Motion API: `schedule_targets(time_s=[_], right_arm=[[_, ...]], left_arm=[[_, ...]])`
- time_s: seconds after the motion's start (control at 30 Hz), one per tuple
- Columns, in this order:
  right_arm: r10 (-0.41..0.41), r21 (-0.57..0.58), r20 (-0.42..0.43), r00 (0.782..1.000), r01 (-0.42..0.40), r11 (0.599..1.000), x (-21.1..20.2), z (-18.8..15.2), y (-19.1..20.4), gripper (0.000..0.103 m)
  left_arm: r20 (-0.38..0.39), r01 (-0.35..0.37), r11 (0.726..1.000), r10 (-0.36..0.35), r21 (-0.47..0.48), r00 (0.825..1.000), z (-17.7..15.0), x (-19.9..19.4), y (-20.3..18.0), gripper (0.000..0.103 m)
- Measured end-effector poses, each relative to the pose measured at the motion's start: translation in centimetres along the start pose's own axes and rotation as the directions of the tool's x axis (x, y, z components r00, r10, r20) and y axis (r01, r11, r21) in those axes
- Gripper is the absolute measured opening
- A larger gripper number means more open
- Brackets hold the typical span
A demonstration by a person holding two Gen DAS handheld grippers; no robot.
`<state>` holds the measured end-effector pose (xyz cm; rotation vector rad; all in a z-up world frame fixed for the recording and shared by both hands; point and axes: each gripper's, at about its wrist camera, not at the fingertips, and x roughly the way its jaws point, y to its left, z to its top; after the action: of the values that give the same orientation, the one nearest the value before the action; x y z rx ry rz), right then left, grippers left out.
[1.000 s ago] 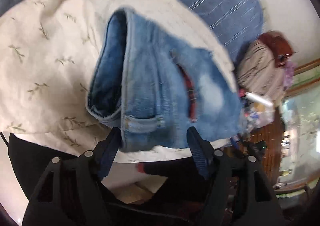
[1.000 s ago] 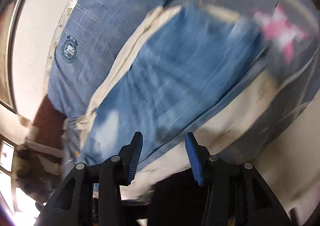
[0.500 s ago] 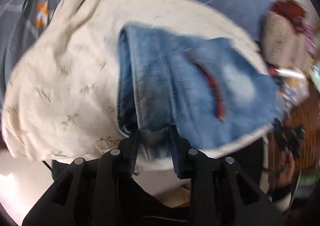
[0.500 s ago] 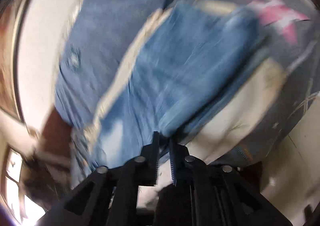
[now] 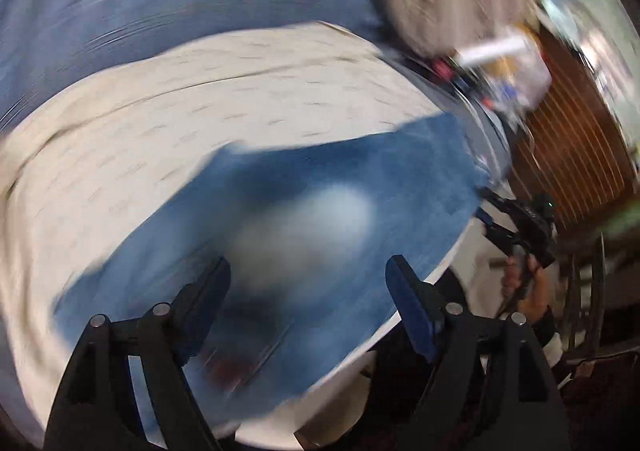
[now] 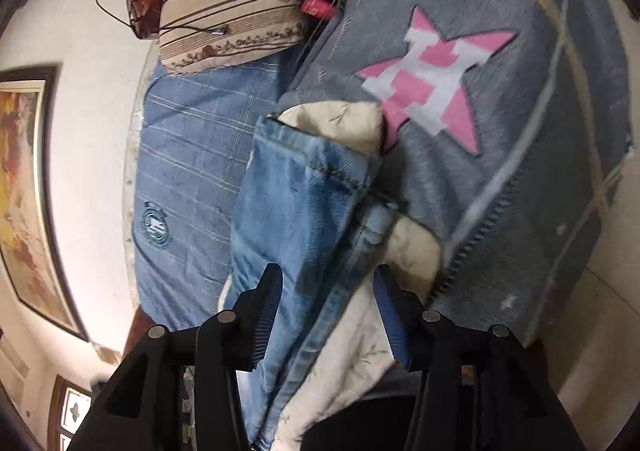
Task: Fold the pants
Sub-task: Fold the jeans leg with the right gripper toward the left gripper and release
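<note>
The left wrist view is smeared by motion blur, yet the jeans [image 5: 320, 227] show on a cream blanket [image 5: 160, 123], spread beyond the left gripper [image 5: 308, 307], whose fingers are opening wide with nothing pinched. In the right wrist view the folded jeans [image 6: 304, 219] lie on the bed between the opening fingers of the right gripper [image 6: 328, 315], their near end cut off; whether the pads touch denim is unclear.

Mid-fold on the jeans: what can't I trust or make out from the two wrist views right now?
- Left wrist: motion blur smears the jeans; folds and edges unreadable.
- Left gripper, jaws opening: contact with denim unclear.
- Right wrist: right gripper, opening, covers the jeans' near end.
- Cream blanket: partly under jeans.
</note>
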<state>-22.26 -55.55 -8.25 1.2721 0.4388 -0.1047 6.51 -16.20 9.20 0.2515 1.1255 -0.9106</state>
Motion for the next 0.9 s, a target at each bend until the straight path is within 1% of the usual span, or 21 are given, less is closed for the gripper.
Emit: schedule_targets(time_s=[0.03,0.07,0.1,0.17,0.2,0.27,0.33,0.37,0.43,0.5,0.57,0.6,0.63,0.67,0.7,0.73,0.77,0.8,0.83,0.87,0.9], right_arm=[[0.012,-0.008,0.005,1.0,-0.012,1.0,-0.1,-0.1,-0.1,0.05],[0.025,-0.019,0.004,1.0,-0.025,1.0,-0.1,-0.2,-0.1,0.051],[0.037,-0.022,0.005,0.999,-0.037,0.999,0.1,-0.1,-0.3,0.05],[0.078,-0.012,0.0,0.997,-0.078,0.997,0.1,0.0,-0.9,0.051],[0.094,-0.009,-0.002,0.996,-0.094,0.995,0.0,0.0,-1.2,0.051],[0.131,-0.008,0.001,0.991,-0.131,0.991,-0.4,0.0,-1.5,0.051],[0.156,-0.015,-0.002,0.988,-0.156,0.988,-0.7,0.1,-1.6,0.051],[0.158,-0.018,-0.005,0.987,-0.159,0.987,-0.6,0.2,-1.5,0.051],[0.154,-0.028,-0.015,0.988,-0.154,0.988,-0.5,0.2,-1.6,0.051],[0.153,-0.04,-0.023,0.988,-0.153,0.987,-0.2,0.2,-1.6,0.051],[0.174,-0.044,-0.024,0.985,-0.175,0.984,-0.2,0.3,-1.6,0.051],[0.178,-0.041,-0.02,0.984,-0.179,0.983,-0.1,0.3,-1.8,0.051],[0.178,-0.034,-0.018,0.984,-0.179,0.983,-0.1,0.3,-2.0,0.05],[0.176,-0.025,-0.011,0.984,-0.176,0.984,0.1,0.4,-2.1,0.05],[0.176,-0.018,-0.003,0.984,-0.176,0.984,0.1,0.4,-2.2,0.05],[0.176,-0.013,0.005,0.984,-0.176,0.984,0.1,0.4,-2.2,0.05],[0.166,-0.012,0.012,0.986,-0.166,0.986,0.1,0.4,-2.2,0.047],[0.14,-0.017,0.022,0.99,-0.14,0.99,0.0,0.2,-2.0,0.045],[0.112,-0.025,0.031,0.993,-0.111,0.993,0.0,0.1,-1.8,0.036],[0.066,-0.038,0.039,0.997,-0.064,0.997,0.0,0.0,-1.5,0.021],[0.029,-0.049,0.043,0.999,-0.026,0.998,-0.1,-0.1,-1.3,0.017]], left_arm=[[-0.023,0.009,0.999,-0.009,0.036,1.0,1.9,1.6,-1.6,0.08],[-0.053,0.024,0.997,-0.02,0.077,0.998,4.5,3.9,-3.7,0.08],[-0.074,0.039,0.994,-0.032,0.101,0.997,6.6,5.5,-5.4,0.08],[-0.115,0.072,0.99,-0.058,0.122,0.992,9.9,8.7,-8.4,0.08],[-0.146,0.098,0.987,-0.079,0.129,0.986,12.1,10.8,-10.2,0.08],[-0.181,0.114,0.984,-0.088,0.136,0.98,15.1,14.3,-12.8,0.08],[-0.2,0.102,0.985,-0.073,0.14,0.977,16.9,16.7,-14.1,0.08],[-0.22,0.105,0.985,-0.074,0.134,0.973,17.8,18.3,-14.8,0.08],[-0.267,0.123,0.984,-0.085,0.127,0.96,18.6,20.7,-15.6,0.08],[-0.32,0.135,0.981,-0.083,0.142,0.944,18.6,22.6,-16.2,0.08],[-0.356,0.146,0.976,-0.079,0.164,0.931,18.1,23.7,-16.9,0.08],[-0.359,0.159,0.972,-0.088,0.171,0.929,17.6,23.8,-17.4,0.081],[-0.356,0.184,0.965,-0.109,0.185,0.928,17.3,23.7,-18.1,0.082],[-0.364,0.222,0.955,-0.139,0.199,0.921,16.9,23.5,-18.7,0.082],[-0.382,0.262,0.943,-0.169,0.206,0.909,16.6,23.6,-19.6,0.082],[-0.384,0.268,0.938,-0.169,0.221,0.908,16.2,23.7,-20.3,0.082],[-0.364,0.254,0.938,-0.157,0.237,0.918,16.0,23.6,-20.8,0.082],[-0.333,0.235,0.934,-0.139,0.268,0.933,15.6,23.5,-21.4,0.077],[-0.318,0.222,0.931,-0.126,0.288,0.94,15.3,23.5,-21.7,0.07],[-0.301,0.197,0.932,-0.102,0.304,0.948,15.0,23.5,-21.8,0.049],[-0.277,0.161,0.935,-0.071,0.316,0.958,14.7,23.2,-21.7,0.032]])
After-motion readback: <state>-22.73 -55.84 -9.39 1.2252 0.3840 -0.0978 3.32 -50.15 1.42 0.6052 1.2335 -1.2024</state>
